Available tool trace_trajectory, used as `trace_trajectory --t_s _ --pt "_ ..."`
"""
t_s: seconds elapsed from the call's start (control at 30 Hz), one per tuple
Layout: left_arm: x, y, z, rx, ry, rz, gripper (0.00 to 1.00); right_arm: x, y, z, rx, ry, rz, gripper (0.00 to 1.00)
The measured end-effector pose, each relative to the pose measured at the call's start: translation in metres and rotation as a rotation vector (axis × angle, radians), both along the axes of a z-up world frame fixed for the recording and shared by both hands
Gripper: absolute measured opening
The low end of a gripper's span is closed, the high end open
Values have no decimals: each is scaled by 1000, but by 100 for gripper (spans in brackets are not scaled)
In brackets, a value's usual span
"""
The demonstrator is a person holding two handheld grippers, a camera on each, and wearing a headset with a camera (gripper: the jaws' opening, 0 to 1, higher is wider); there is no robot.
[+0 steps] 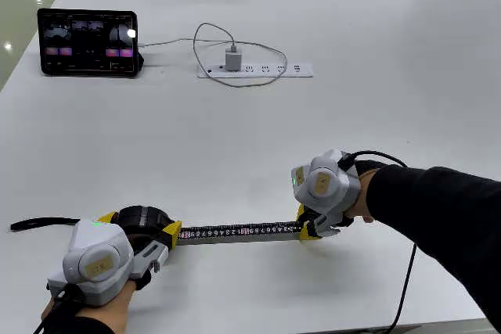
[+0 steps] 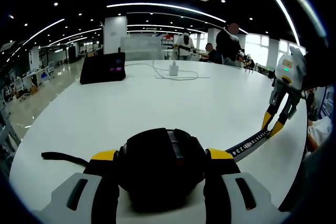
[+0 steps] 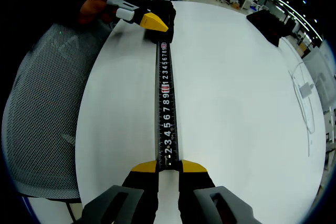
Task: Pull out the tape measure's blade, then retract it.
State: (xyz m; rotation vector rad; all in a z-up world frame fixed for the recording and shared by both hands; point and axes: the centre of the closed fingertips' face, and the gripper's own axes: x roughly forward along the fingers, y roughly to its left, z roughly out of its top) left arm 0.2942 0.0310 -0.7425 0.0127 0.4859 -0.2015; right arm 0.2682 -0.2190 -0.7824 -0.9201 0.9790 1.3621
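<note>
Lying along the near edge of the white surface [image 1: 329,44], the tape measure case [image 2: 160,169] sits toward the near left corner, with its blade [image 1: 235,231] drawn out to the right, flat on the surface and roughly parallel to that edge. A broad bare stretch of surface lies between the blade and the far items.

Far side: tablet [image 1: 88,42] propped toward the far left corner, screen lit. Power strip [image 1: 254,70] near the middle, well apart from the blade, with a white charger [image 1: 233,59] plugged in and a white cable [image 1: 205,37] looping around it. A black strap [image 1: 43,224] trails left from the case along the surface. Nothing lies on or across the blade's line. In the right gripper view, grey mesh [image 3: 47,119] shows beyond the near edge.

Left gripper [image 1: 139,226]: low at the near left, jaws closed around the case, one yellow tip on each side. Right gripper [image 3: 168,166]: angled down onto the surface, jaws pinched shut on the blade's free end, numbers running away toward the case. A dark sleeve [image 1: 438,209] reaches in from the right.
</note>
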Motion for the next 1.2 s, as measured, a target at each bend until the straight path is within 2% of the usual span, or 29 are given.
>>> trace_trajectory --t_s 0.2,0.8,1.2 --pt "-1 0 0 0 -1 -1 61 0 2 0 3 -6 0 10" --pt "-1 0 0 2 2 -3 61 1 8 -1 -5 17 -22 10" --pt "-1 0 0 4 0 -3 61 0 11 0 -22 11 -4 10"
